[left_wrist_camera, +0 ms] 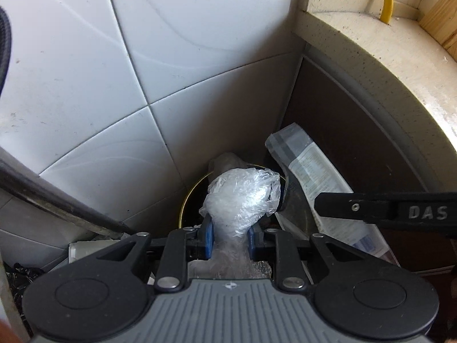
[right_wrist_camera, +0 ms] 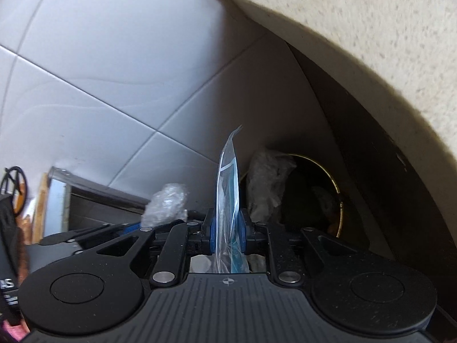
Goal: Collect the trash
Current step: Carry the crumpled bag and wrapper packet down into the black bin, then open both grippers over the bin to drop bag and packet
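My left gripper is shut on a crumpled wad of clear plastic wrap, held just above a dark round bin with a gold rim. My right gripper is shut on a flat clear packet with blue print, standing on edge in its jaws. The left wrist view shows that packet to the right of the wad, with the right gripper's black arm beside it. The bin's rim lies ahead and to the right in the right wrist view. There the wad shows at the left.
The bin sits in a corner between white wall tiles and a dark cabinet face under a speckled counter. A crinkled plastic piece sticks up from the bin. A dark metal bar slants at the left.
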Tool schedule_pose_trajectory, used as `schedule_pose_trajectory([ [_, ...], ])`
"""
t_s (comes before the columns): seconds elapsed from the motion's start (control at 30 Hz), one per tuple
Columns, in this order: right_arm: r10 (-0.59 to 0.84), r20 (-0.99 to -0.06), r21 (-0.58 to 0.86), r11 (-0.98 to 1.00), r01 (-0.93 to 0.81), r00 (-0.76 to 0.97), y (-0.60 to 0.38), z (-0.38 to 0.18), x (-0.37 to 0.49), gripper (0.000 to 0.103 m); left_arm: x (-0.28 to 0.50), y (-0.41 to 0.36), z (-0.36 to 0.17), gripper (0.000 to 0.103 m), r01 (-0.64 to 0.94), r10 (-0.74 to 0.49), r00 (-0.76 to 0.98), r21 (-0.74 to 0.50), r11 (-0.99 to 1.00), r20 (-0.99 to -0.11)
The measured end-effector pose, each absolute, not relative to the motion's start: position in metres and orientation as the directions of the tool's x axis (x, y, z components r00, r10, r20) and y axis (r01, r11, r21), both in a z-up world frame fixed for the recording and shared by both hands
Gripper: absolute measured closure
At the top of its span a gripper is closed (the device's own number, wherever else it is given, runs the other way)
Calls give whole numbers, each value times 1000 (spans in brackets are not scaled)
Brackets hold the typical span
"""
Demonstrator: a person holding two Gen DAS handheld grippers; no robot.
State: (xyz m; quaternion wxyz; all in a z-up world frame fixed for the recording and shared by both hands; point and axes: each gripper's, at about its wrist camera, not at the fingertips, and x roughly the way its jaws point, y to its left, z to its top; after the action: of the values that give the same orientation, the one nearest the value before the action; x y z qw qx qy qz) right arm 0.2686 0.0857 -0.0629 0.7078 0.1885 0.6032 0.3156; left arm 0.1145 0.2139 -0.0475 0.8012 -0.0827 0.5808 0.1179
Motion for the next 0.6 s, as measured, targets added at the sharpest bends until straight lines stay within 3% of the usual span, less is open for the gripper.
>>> schedule_pose_trajectory([
  [0.27, 623, -779, 598, 773, -212, 72, 94, -90, 279, 75, 128, 219, -64, 80, -295, 74, 251, -4, 956, -965],
  [0.4, 615, -785, 591, 779, -209, 72, 97, -93, 280, 73, 132, 221, -64, 70, -300, 87, 250, 9, 954, -964],
  [0.6, 611, -788, 586, 782, -215, 74, 97, -88, 277, 60, 134, 220, -64, 64, -292, 89, 258, 11, 956, -962],
])
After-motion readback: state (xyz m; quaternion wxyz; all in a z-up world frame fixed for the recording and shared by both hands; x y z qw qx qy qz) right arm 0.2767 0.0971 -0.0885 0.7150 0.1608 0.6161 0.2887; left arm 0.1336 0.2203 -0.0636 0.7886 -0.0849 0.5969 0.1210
